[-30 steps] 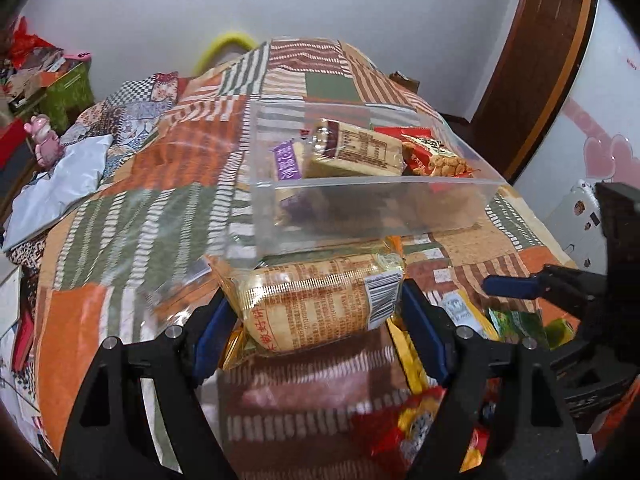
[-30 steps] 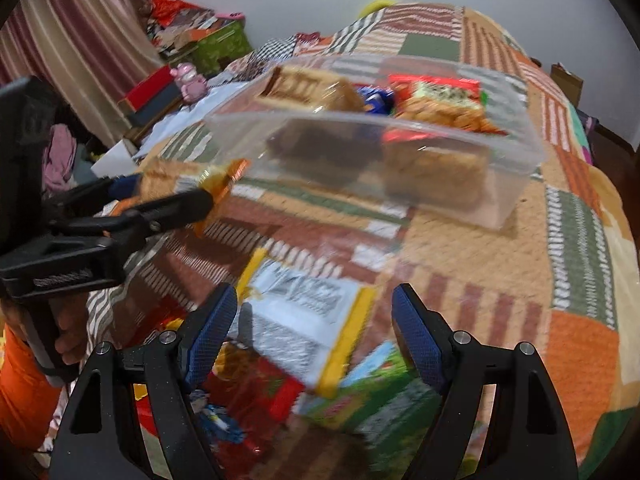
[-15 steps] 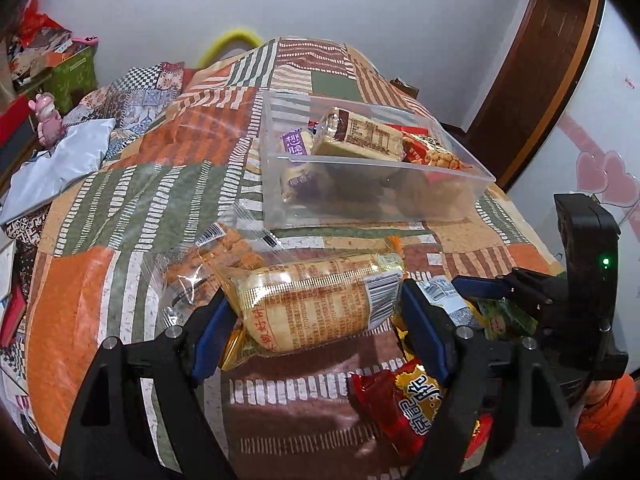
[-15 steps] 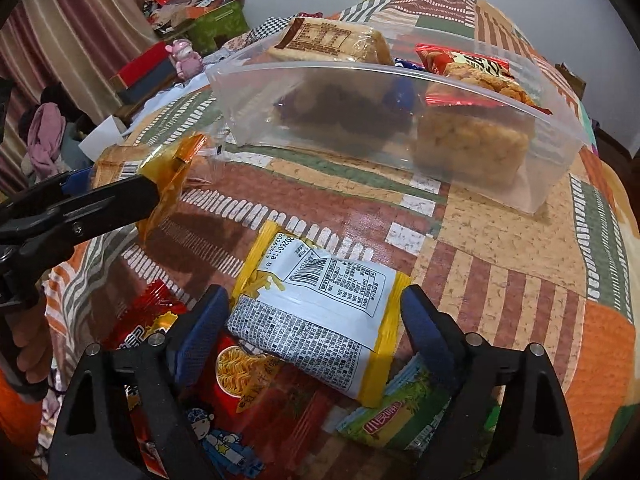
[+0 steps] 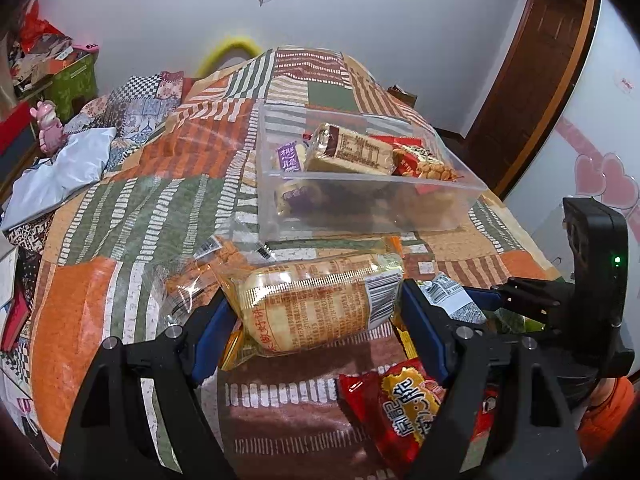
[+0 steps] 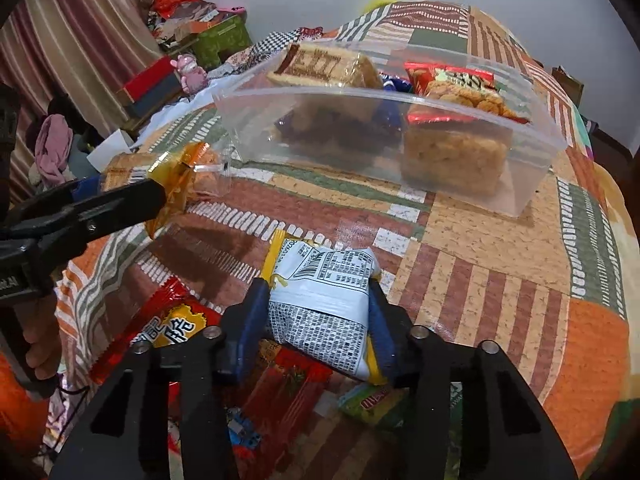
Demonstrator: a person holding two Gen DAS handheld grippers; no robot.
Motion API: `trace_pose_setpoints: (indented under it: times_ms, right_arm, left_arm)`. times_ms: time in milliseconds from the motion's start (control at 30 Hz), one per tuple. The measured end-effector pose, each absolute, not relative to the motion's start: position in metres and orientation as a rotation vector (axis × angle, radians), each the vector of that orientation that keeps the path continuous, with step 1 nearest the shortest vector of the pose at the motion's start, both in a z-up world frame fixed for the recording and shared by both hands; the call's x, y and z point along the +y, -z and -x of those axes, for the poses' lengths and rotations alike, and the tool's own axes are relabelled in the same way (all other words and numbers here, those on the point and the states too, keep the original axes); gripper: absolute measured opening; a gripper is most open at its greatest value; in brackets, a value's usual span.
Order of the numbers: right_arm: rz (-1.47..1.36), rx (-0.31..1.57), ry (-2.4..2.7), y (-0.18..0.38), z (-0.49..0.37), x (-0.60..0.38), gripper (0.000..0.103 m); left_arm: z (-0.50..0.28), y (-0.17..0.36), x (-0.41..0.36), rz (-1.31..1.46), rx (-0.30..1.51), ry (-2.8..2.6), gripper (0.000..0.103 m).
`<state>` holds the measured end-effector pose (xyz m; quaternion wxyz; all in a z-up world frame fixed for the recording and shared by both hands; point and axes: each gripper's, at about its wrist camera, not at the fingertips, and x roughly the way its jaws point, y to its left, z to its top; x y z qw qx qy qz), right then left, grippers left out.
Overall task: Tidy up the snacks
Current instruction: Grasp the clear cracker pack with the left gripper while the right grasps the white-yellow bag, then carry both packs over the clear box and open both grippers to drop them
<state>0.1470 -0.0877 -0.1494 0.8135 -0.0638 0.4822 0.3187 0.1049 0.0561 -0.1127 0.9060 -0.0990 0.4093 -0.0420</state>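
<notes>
The left claw is closed on a long clear pack of pale round crackers with orange ends and holds it up above the patchwork bed cover. The right claw is closed on a white and yellow snack packet with black print and a barcode, squeezing it so it bunches up.

Far from both claws sits a clear plastic box on the bed. Inside it lie a tan pack of wafers with a brown label, a purple packet on the left, and a red bag of golden puffs on the right.

Between the left claw and the box lies a clear bag of orange crackers, flat on the cover. Near the claws, low down, lies a red and yellow snack bag with big letters. A small green packet lies just beside the right claw, partly under the white packet.

Far left, off the bed, stand a pink toy figure and a green box. A brown wooden door frame stands far right.
</notes>
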Motion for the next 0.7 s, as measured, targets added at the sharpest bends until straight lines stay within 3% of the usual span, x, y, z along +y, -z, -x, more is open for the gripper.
trace_pose_setpoints:
  times_ms: [700]
  right_arm:
    - [0.041, 0.846, -0.62, 0.084, -0.18, -0.114, 0.041]
  left_arm:
    - [-0.147, 0.073, 0.049, 0.201, 0.741, 0.107, 0.079]
